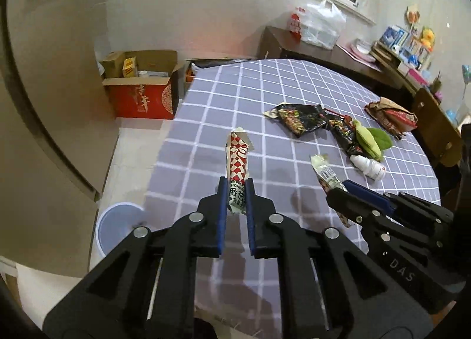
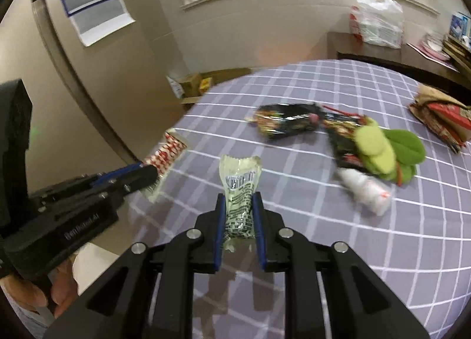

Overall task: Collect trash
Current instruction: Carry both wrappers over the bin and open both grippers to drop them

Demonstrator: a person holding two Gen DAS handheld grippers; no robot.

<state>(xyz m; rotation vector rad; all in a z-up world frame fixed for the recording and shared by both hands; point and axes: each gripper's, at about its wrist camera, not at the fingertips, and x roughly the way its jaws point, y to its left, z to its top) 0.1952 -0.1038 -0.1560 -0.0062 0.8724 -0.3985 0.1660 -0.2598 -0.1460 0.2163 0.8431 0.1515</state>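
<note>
My left gripper is shut on a red-and-white checked wrapper, which sticks up and forward from its blue pads above the checked tablecloth. My right gripper is shut on a pale wrapper with black print, also lifted off the cloth. In the right wrist view the left gripper shows at the left with the red-and-white wrapper. Further back on the table lie black snack bags, a green plush toy, a small white bottle and a brown-and-red bag.
A pale blue bin stands on the floor left of the table. Cardboard boxes sit by the wall beyond it. A dark side table behind carries a white plastic bag and clutter. A wooden chair stands at the right.
</note>
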